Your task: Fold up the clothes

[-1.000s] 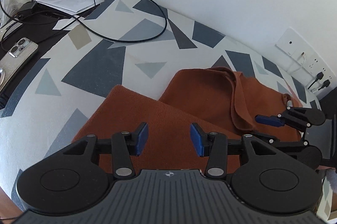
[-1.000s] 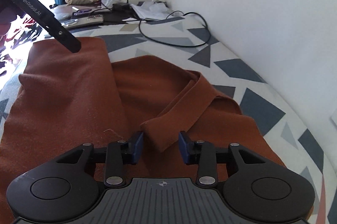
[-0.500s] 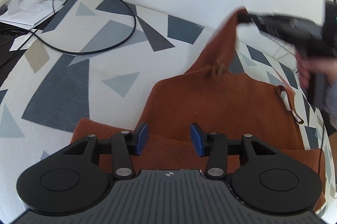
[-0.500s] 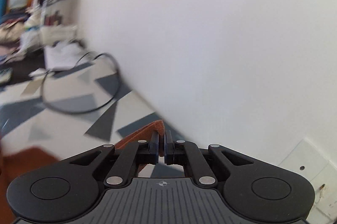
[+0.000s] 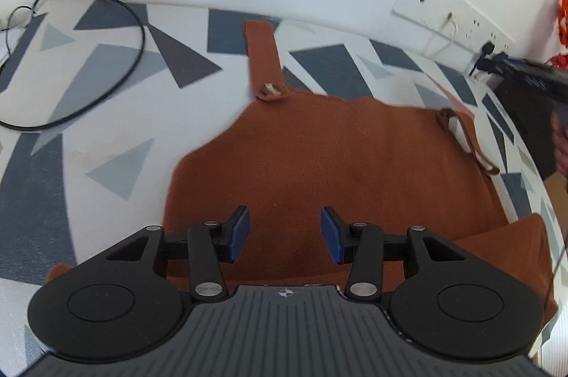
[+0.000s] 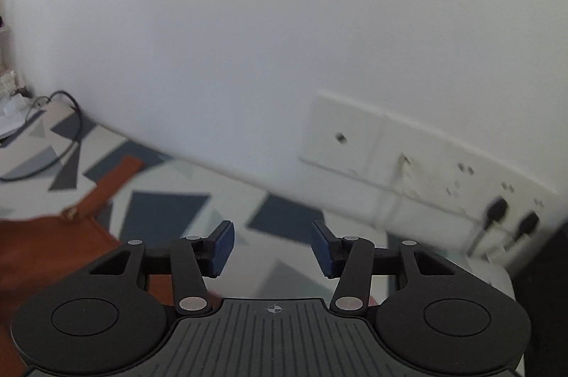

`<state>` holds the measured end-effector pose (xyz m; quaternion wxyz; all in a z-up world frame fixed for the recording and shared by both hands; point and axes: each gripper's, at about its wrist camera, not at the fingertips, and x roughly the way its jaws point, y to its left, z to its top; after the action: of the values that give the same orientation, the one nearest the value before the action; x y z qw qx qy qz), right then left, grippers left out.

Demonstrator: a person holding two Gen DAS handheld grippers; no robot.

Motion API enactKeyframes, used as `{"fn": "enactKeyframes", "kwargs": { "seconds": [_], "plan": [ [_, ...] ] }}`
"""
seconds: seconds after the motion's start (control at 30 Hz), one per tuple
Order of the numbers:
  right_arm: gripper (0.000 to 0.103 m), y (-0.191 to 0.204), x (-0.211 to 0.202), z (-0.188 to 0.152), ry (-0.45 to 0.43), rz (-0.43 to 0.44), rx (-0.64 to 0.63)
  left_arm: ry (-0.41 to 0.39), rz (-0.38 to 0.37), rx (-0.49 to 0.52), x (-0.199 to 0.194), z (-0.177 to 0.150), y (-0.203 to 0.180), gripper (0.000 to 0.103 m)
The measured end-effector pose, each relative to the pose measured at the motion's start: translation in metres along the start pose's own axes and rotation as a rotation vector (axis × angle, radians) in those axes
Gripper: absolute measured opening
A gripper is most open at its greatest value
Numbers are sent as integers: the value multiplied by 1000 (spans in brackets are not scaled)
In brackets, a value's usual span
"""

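Note:
A rust-brown knitted garment [image 5: 337, 164] lies on a table covered with a triangle-patterned cloth [image 5: 106, 128]. One shoulder strap [image 5: 264, 57] lies stretched out flat toward the wall; a second strap [image 5: 468, 142] lies at the garment's right edge. My left gripper [image 5: 284, 235] hovers open over the garment's middle, nothing between its blue pads. My right gripper [image 6: 271, 247] points toward the wall with its jaws opening and nothing between them; the strap [image 6: 106, 189] and garment [image 6: 46, 245] lie to its left. In the left wrist view its black body [image 5: 525, 75] shows at the far right.
A black cable [image 5: 88, 50] loops on the cloth at the left. A white socket panel [image 5: 454, 18] with plugs [image 6: 511, 217] is on the wall behind the table. A person's hand [image 5: 561, 142] is at the right edge.
The right gripper lifted the strap toward the wall, let it go and opened; the strap now lies flat. The left gripper moved over the garment's middle and stayed open.

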<state>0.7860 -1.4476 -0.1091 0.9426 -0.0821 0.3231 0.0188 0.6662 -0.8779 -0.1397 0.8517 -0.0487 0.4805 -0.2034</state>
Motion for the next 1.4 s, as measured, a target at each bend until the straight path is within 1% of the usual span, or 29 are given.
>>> {"fn": "enactKeyframes", "kwargs": {
  "seconds": [0.03, 0.1, 0.13, 0.2, 0.27, 0.33, 0.4, 0.47, 0.53, 0.63, 0.73, 0.83, 1.0, 1.07, 1.1, 1.13, 1.17, 1.2, 1.27, 1.4],
  "plan": [
    [43, -7, -7, -14, 31, 0, 0, 15, 0, 4, 5, -1, -1, 46],
    [43, -12, -19, -42, 86, 7, -27, 8, 5, 23, 7, -2, -5, 52],
    [43, -7, -22, -54, 108, 16, -61, 4, 8, 32, 8, -2, -7, 54],
    [42, 3, -25, -77, 153, 34, -131, 0, 14, 44, 9, -3, -10, 56],
    [40, 15, -18, -93, 193, 21, -196, 2, 17, 45, 10, -2, -11, 58],
    [32, 23, -9, -103, 221, -4, -237, 6, 24, 51, 11, -2, -13, 58],
    [15, 26, -2, -105, 228, -15, -231, 8, 31, 56, 11, -2, -14, 58],
    [7, 23, -1, -98, 199, -28, -214, 5, 35, 50, 11, -2, -15, 58],
    [5, 18, -1, -87, 154, -44, -200, 3, 38, 44, 11, -2, -15, 58],
    [5, 8, 5, -56, 58, -78, -184, -4, 42, 30, 11, -3, -15, 58],
    [4, 4, 26, -23, -2, -107, -179, -8, 46, 18, 11, -4, -16, 58],
    [4, 4, 60, 5, -17, -110, -163, -11, 47, 6, 10, -4, -16, 58],
    [4, 17, 115, 28, -8, -99, -194, -14, 52, -4, 10, -5, -16, 58],
    [5, 24, 131, 31, 23, -105, -202, -14, 56, -3, 10, -6, -17, 58],
    [8, 28, 139, 32, 38, -116, -205, -14, 58, -2, 9, -7, -17, 58],
    [16, 31, 144, 31, 52, -151, -205, -13, 59, -2, 9, -7, -17, 58],
    [37, 31, 147, 31, 55, -181, -197, -10, 59, -3, 9, -6, -17, 58],
    [45, 29, 145, 31, 45, -195, -180, -7, 58, -11, 8, -5, -16, 58],
    [44, 21, 135, 31, 23, -193, -125, -7, 55, -32, 5, -4, -12, 58],
    [44, -4, 93, 29, -30, -184, -25, -53, 57, -93, -17, 2, 7, 58]
  ]
}}
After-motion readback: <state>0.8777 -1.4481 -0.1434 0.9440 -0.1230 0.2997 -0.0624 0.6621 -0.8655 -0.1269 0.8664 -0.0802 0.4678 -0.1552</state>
